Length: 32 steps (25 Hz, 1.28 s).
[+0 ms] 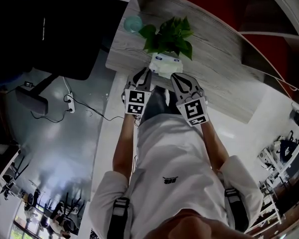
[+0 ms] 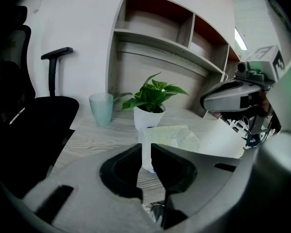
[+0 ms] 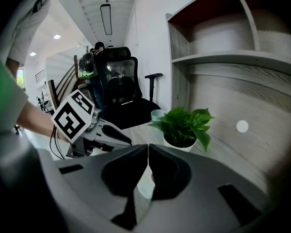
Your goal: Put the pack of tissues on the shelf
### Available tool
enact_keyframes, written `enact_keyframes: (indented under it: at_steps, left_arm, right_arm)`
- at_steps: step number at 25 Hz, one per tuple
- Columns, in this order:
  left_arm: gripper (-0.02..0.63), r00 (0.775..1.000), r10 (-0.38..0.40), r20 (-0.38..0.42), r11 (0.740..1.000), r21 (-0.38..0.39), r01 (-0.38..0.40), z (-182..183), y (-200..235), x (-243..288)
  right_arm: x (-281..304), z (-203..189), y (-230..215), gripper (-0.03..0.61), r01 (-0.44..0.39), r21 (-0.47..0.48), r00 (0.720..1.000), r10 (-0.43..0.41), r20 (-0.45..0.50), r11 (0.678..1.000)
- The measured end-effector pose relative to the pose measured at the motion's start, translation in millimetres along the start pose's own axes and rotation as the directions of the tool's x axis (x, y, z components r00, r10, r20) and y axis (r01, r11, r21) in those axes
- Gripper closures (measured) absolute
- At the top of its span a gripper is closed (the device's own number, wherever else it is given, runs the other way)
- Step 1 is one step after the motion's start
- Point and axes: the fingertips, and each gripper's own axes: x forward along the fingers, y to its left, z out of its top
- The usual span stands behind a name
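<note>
At the near edge of the bench (image 1: 217, 81), in the head view, the pack of tissues (image 1: 165, 63) lies just in front of the potted plant (image 1: 167, 36). The left claw (image 1: 145, 73) is at its left end and the right claw (image 1: 176, 78) at its right corner. A cup (image 1: 133, 23) stands further back, apart from both.

In the left gripper view, the left claw (image 2: 145, 148) stands narrow, with a white strip of the pack of tissues (image 2: 177, 136) between its jaws. It looks pinched on the near end only. The shelf (image 2: 160, 39) runs above and behind the potted plant (image 2: 153, 95). So thin a grip would likely let the soft pack hang and swing, so the lift should be slow. The pack should rise over the leaves, not brush through them.

In the right gripper view, the right claw (image 3: 148, 148) has its tips together, with nothing clearly between them. It could steady the free end from beneath. The shelf (image 3: 233, 57) sits well above the potted plant (image 3: 184, 125). The pack should lie flat there before the left claw lets go.
</note>
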Motion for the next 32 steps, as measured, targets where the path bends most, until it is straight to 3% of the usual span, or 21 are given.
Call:
enact_keyframes:
  at_steps: [19, 32]
  left_arm:
    - [0.528, 0.996, -0.022, -0.088, 1.0, -0.012, 0.021, -30.4, 5.2, 42.9]
    - [0.545, 0.994, -0.017, -0.109, 0.999, -0.034, 0.013, -38.4, 7.2, 53.6]
  right_arm:
    - [9.5, -16.3, -8.4, 0.551, -0.014, 0.021, 1.0, 0.014, -0.025, 1.0]
    - [16.4, -28.3, -7.7, 0.551, -0.025, 0.027, 0.998, 0.027, -0.048, 0.999]
